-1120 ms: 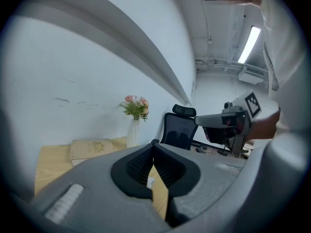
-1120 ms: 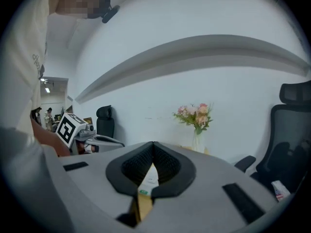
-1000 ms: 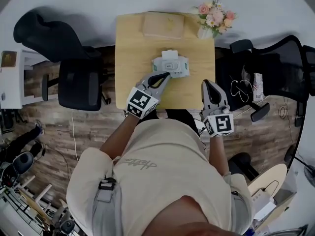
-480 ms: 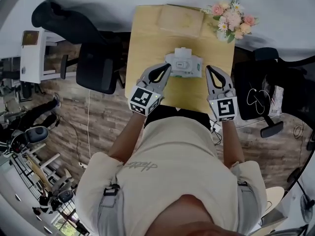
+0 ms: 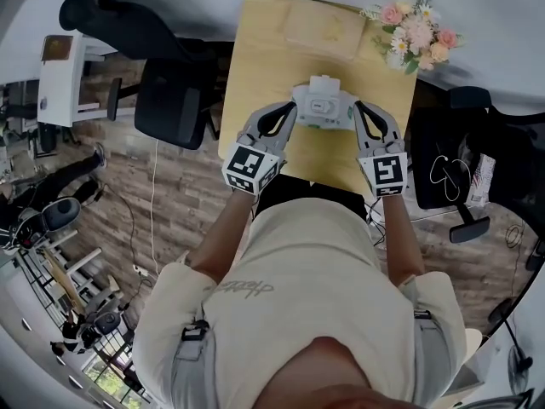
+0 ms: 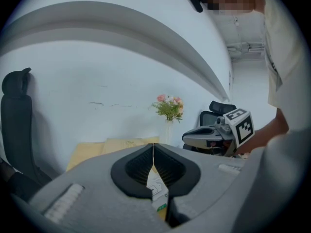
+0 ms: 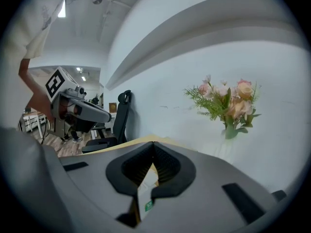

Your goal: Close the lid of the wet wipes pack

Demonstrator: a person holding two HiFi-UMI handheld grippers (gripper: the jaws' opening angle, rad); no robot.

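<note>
The wet wipes pack [image 5: 324,113] lies on the wooden table [image 5: 264,66], pale green and white, its white lid [image 5: 322,84] flipped open toward the far side. My left gripper [image 5: 292,107] sits against the pack's left side and my right gripper [image 5: 358,107] against its right side. In the left gripper view the jaws of that gripper [image 6: 153,148] meet at the tips, and a strip of the pack [image 6: 158,191] shows below them. The right gripper view has its jaws [image 7: 153,147] together too, with the pack [image 7: 145,193] beneath. Neither holds anything.
A vase of pink flowers [image 5: 417,32] stands at the table's far right corner. A flat beige package [image 5: 324,25] lies at the far edge. Black office chairs stand to the left [image 5: 170,100] and right [image 5: 464,156] of the table.
My right gripper has moved from the table's front edge up to the pack's right side. The left gripper has edged closer on the left. The lid stays open.
</note>
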